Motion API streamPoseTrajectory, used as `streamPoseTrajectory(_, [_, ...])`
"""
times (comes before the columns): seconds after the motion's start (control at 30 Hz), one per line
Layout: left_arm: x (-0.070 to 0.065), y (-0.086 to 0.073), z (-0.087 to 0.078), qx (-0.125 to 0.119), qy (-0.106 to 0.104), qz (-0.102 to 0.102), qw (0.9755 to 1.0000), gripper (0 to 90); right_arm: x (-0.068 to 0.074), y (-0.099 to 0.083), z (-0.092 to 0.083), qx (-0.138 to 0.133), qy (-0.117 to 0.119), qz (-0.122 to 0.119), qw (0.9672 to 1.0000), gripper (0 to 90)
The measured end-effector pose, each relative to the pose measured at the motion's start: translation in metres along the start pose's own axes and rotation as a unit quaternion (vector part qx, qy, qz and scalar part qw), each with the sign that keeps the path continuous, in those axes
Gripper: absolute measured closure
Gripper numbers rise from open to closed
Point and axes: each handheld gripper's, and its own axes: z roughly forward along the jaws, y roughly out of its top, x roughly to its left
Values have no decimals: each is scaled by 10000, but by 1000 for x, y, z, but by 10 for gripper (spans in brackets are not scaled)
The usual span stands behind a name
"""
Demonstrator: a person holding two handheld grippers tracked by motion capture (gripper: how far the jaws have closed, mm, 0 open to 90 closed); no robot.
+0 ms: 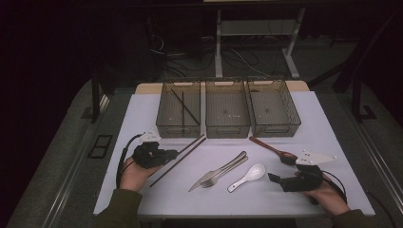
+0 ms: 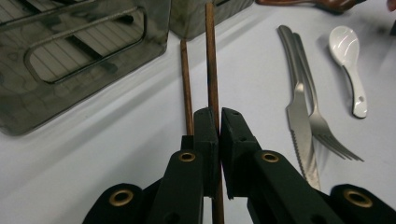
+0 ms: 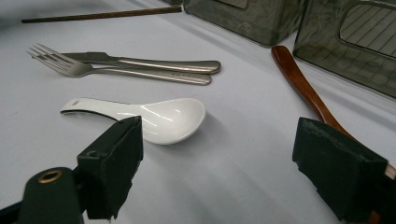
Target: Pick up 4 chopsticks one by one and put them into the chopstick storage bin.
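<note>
Sorting barely begun — one chopstick pinched, most cutlery still on the table

High view: two dark chopsticks (image 1: pixel 184 106) lie in the far-left smoky plastic bin (image 1: pixel 179 108). Left gripper view: left gripper (image 2: pixel 219 122) pinches a brown wooden chopstick (image 2: pixel 212 65) (its twin (image 2: pixel 186 79) alongside). Right gripper view: right gripper (image 3: pixel 217 158) spread near the white ceramic spoon (image 3: pixel 161 116).

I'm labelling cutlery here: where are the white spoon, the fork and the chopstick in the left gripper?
white spoon (image 3: pixel 173 119), right gripper view, bowl.
fork (image 2: pixel 322 128), left gripper view, neck.
chopstick (image 2: pixel 212 70), left gripper view, shaft ahead of the jaws.
</note>
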Motion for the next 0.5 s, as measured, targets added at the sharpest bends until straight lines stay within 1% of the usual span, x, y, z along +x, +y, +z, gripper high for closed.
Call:
streamPoseTrajectory(0.27, [-4, 6, -5, -127, -141, 31, 9998, 841, 0, 0, 0, 15, -2, 2, 10000, 160])
streamPoseTrajectory(0.5, [-6, 10, -8, -242, -193, 4, 9995, 841, -1, 0, 0, 6, -2, 3, 10000, 160])
